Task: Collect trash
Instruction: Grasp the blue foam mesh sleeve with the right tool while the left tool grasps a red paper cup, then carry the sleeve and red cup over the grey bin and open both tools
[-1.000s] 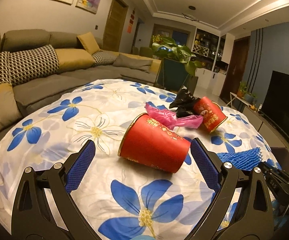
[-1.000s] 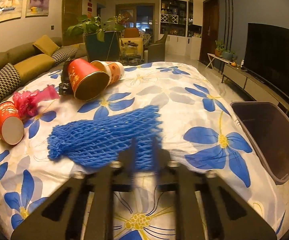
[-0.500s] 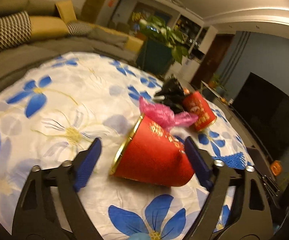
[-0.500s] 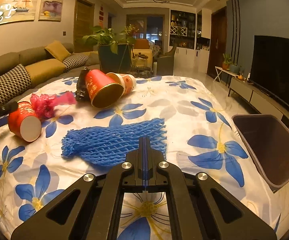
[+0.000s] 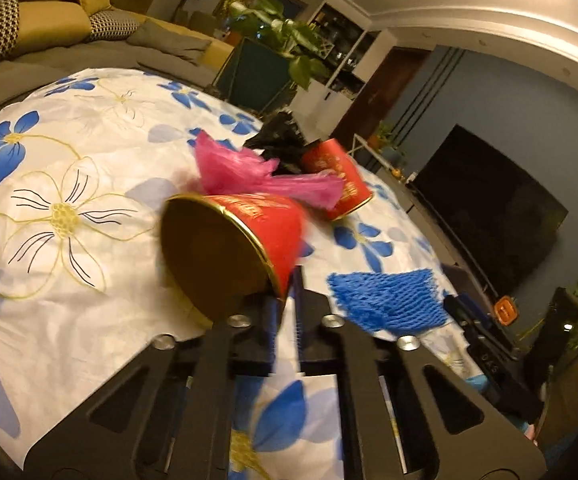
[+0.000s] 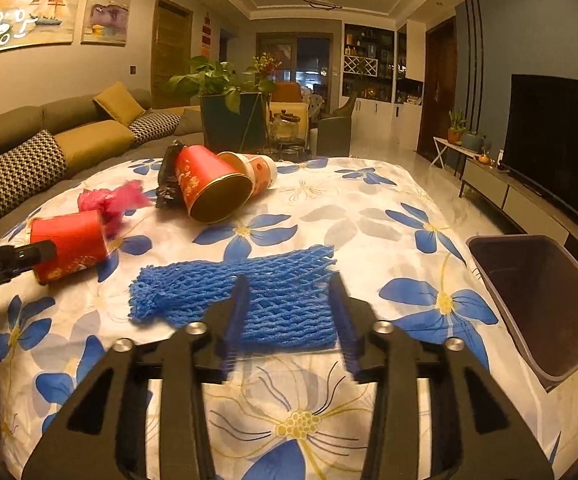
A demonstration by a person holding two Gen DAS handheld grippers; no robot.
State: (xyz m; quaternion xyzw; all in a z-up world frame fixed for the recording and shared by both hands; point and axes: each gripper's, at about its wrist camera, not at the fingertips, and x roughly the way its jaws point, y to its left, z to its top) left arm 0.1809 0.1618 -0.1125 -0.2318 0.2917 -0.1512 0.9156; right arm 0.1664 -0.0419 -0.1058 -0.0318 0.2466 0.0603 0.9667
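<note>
Two grippers work over the flowered counter point(image 6: 369, 216). The left gripper point(image 5: 287, 280) is clamped on the rim of a red paper cup point(image 5: 229, 248). The right gripper point(image 6: 289, 312) stands open over the blue foam net point(image 6: 245, 292), near the bin point(image 6: 545, 304).

No legible text. Both red cups, the near one point(image 5: 245, 236) and the far one point(image 5: 339, 172), have gold print, too blurred to read. Dark device at the right edge point(image 5: 491, 364) has pale characters, not decipherable. White marks on the wall painting point(image 6: 13, 16) are unreadable.
</note>
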